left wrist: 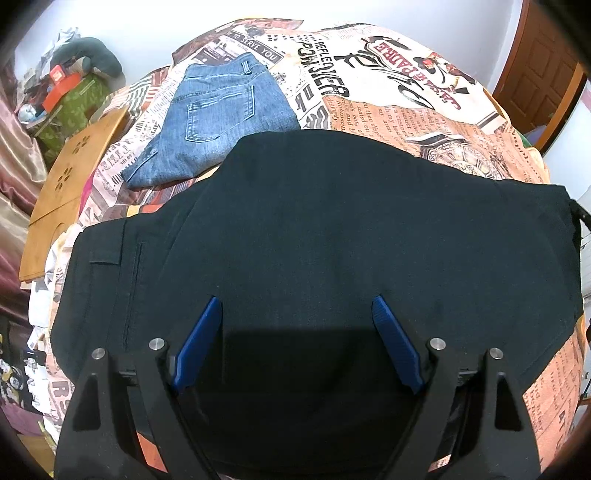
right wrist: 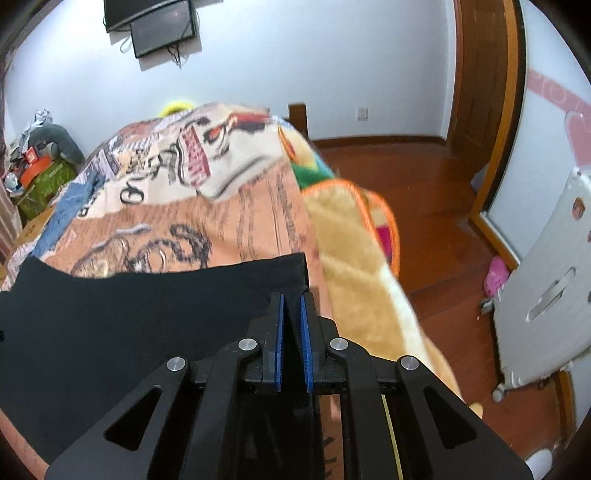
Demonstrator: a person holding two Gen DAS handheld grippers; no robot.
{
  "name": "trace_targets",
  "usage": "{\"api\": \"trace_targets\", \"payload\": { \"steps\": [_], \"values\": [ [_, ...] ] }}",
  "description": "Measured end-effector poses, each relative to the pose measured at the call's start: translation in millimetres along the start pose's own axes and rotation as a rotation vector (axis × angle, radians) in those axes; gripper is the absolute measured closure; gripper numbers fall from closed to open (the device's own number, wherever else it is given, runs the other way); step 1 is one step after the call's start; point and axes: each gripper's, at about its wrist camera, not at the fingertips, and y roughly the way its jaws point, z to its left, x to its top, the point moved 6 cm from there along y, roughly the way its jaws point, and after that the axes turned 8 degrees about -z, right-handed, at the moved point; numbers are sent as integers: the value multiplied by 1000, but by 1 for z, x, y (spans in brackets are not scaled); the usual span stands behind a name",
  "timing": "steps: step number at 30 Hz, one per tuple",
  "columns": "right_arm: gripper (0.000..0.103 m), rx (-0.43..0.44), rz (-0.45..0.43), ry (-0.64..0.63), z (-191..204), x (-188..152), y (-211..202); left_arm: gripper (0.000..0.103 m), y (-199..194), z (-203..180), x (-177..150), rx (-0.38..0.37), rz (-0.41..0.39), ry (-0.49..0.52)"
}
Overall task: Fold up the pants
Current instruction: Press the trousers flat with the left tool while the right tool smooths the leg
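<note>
black pants (left wrist: pixel 332 229) lie folded flat on the bed's printed blanket (left wrist: pixel 424 110), near the right edge. left hand-held gripper (left wrist: pixel 297 317) hovers over them, blue fingers spread wide, holding nothing. right hand-held gripper (right wrist: pixel 291 306) sits at the pants' corner – nearly clenched, possibly pinching cloth; i cannot tell. folded jeans (left wrist: pixel 218 122) lie beyond – touching.

Two pairs of pants are lying on the printed bedspread (left wrist: pixel 424 122): one black pair (left wrist: pixel 332 229) and one folded blue denim pair (left wrist: pixel 221 118). One wooden board (left wrist: pixel 74 177) is sitting at the bedspread's left edge. Two screens (right wrist: pixel 155 22) are hanging on the wall beyond the bedspread. Two grippers are showing, the left gripper (left wrist: pixel 297 314) and the right gripper (right wrist: pixel 291 306).
</note>
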Motion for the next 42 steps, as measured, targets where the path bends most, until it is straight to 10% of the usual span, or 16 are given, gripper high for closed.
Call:
{"api": "trace_targets", "payload": {
  "steps": [20, 31, 38, 42],
  "values": [
    [99, -63, -39, -52, 2, 24, 10, 18, 1, -1, 0, -11, 1, -11],
    [98, 14, 132, 77, -5, -1, 27, 19, -2, -3, 3, -19, 14, 15],
    [59, 181, 174, 43, 46, -16, -16, 19, -26, -37, 27, -104, -40, 69],
    [56, 260, 245, 2, 81, -44, -19, 19, -23, -72, 23, -120, -30, 153]
  ]
}}
